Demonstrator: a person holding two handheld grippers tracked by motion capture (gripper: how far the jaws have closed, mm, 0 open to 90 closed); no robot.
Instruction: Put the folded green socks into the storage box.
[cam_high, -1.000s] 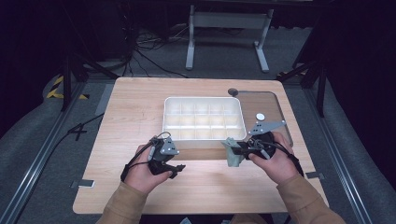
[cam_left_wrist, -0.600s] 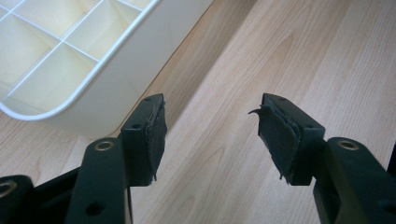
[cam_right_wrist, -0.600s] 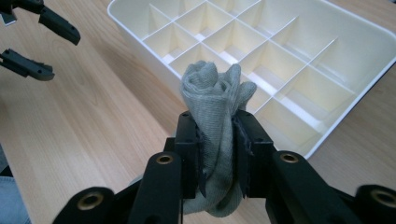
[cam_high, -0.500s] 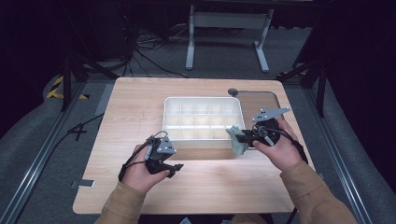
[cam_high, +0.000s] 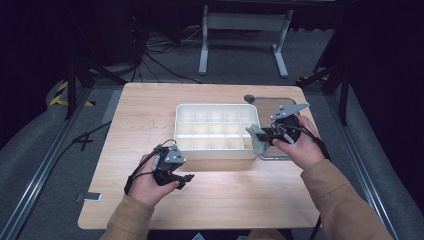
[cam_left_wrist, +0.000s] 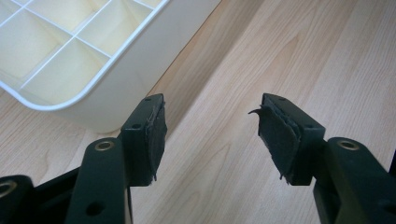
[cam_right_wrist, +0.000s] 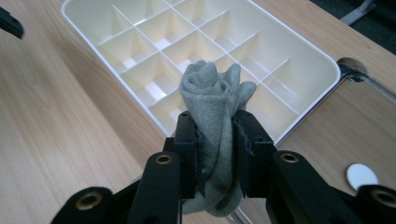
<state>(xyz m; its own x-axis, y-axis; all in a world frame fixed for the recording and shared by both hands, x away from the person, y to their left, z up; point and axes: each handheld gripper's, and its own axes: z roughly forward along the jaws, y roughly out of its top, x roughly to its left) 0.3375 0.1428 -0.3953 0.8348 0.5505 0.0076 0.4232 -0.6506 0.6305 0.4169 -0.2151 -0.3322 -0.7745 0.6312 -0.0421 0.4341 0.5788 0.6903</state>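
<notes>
One rolled grey sock (cam_right_wrist: 215, 116) pinched between the right gripper (cam_right_wrist: 215, 140) pads, over the white tray (cam_high: 216, 150) right end by the desk's right edge. Left gripper (cam_left_wrist: 210, 135) spread, empty. Centre over one compartment, lower, then release.

Left tongs (cam_left_wrist: 210, 140) agape; right tongs (cam_right_wrist: 217, 135) clamped.

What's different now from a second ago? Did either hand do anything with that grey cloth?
The right gripper, shut on the rolled grey cloth throughout, has carried it away from the table's near edge and up, to the right end of the white divided tray. Nothing was picked up or let go. The left gripper stayed in place near the tray's front edge, jaws open and empty, and the tray did not move.
</notes>
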